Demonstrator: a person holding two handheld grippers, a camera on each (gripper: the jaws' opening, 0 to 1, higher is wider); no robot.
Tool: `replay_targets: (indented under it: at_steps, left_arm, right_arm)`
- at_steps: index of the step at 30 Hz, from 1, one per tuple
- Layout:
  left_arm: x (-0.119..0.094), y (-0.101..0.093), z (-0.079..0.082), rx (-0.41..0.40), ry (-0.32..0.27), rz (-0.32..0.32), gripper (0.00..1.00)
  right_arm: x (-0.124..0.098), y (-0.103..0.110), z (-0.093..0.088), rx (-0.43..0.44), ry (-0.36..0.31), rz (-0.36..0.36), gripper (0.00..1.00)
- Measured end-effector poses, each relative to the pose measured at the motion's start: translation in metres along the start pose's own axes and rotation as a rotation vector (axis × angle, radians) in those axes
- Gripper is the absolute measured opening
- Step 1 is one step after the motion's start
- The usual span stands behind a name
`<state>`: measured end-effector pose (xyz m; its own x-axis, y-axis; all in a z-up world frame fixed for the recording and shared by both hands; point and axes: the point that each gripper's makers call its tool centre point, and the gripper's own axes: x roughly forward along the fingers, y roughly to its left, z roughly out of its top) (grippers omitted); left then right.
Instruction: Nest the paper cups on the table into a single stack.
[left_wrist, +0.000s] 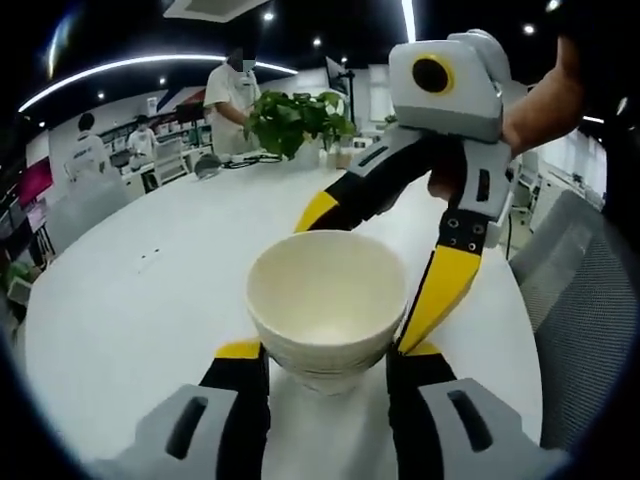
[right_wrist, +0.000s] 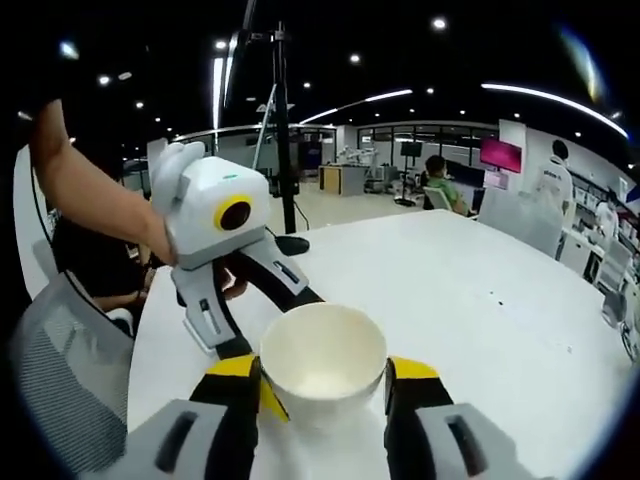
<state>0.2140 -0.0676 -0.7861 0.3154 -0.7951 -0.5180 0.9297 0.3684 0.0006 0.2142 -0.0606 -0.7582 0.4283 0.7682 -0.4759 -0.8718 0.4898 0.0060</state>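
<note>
A white paper cup (left_wrist: 325, 300) sits nested in other cups, whose rims show as ridges under it (left_wrist: 325, 375). My left gripper (left_wrist: 328, 350) is shut on the lower part of this stack, one jaw pressed to each side. The right gripper (left_wrist: 360, 285) comes in from the far side, its yellow-tipped jaws lying against the top cup's left and right walls. In the right gripper view the same cup (right_wrist: 322, 360) stands between the right gripper's (right_wrist: 325, 370) jaws, which touch it. Opposite it is the left gripper (right_wrist: 285, 345), held by a person's hand.
The cups hang just over a round white table (left_wrist: 150, 260) (right_wrist: 480, 300). A potted plant (left_wrist: 295, 120) stands at its far edge near a standing person (left_wrist: 230, 90). Grey mesh chairs (left_wrist: 590, 290) (right_wrist: 60, 350) flank the table. A dark pole (right_wrist: 285, 130) rises behind it.
</note>
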Motion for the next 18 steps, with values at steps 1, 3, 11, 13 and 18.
replay_targets:
  at_steps: [1,3,11,13,18]
  left_arm:
    - [-0.001,0.000,0.001,-0.006,-0.004,0.005,0.50]
    - [-0.005,-0.001,0.003,-0.015,-0.022,0.025,0.56]
    - [-0.026,-0.015,0.007,-0.055,-0.059,0.067,0.67]
    - [-0.033,-0.020,0.009,-0.068,-0.072,0.072,0.70]
    - [-0.058,-0.034,0.018,-0.111,-0.137,0.133,0.78]
  right_arm:
    - [-0.001,0.000,0.000,0.000,-0.003,0.000,0.54]
    - [-0.006,0.001,0.001,-0.002,-0.004,-0.005,0.58]
    - [-0.034,0.004,-0.003,0.008,-0.018,-0.070,0.69]
    - [-0.042,0.007,-0.004,0.018,-0.032,-0.088,0.72]
    - [-0.067,0.025,-0.011,0.035,-0.056,-0.130,0.81]
